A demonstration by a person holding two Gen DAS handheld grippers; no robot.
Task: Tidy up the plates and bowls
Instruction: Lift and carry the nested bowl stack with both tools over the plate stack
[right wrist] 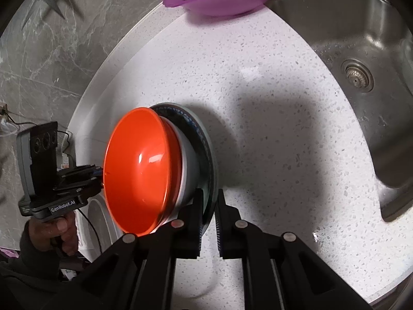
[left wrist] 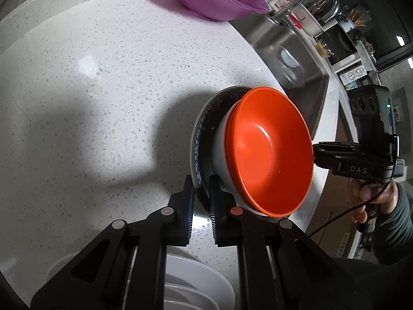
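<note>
Plate (left wrist: 200, 139) rim between both claws' fingers, orange bowl (left wrist: 268, 152) atop.

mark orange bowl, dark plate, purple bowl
orange bowl (left wrist: 268, 152), left wrist view, inner surface
dark plate (left wrist: 200, 139), left wrist view, patterned rim
purple bowl (right wrist: 222, 2), right wrist view, outer wall
</note>
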